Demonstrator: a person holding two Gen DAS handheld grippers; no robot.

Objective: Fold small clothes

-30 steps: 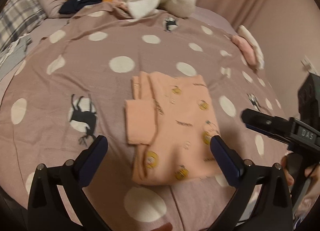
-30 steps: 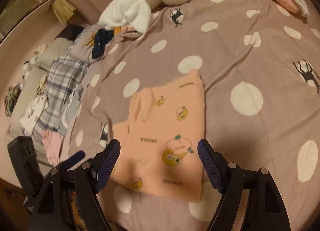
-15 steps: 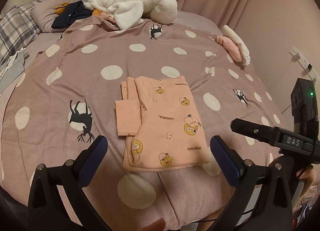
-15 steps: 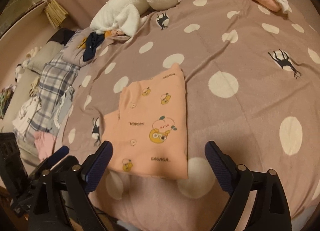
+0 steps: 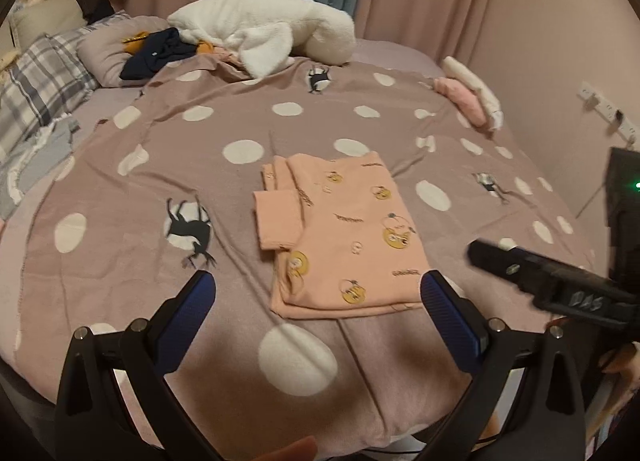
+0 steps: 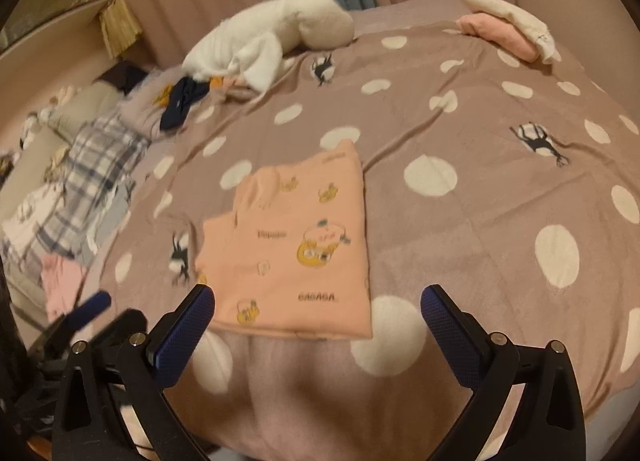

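A folded peach top [image 5: 344, 237] lies flat on my spotted bedspread [image 5: 200, 165]. My left gripper [image 5: 316, 293] and right gripper [image 6: 318, 307] hover near it, both spread wide, holding nothing.

Small peach garment [image 5: 344, 237], printed with yellow cartoon figures and short dark lettering, folded into a rough rectangle of several layers. Lying flat on the bed near its front edge. Sleeve cuff [image 5: 278, 219] doubled over, sticking out past the left side. From the right wrist view [image 6: 292, 249], right edge straight, upper left corner stepped.
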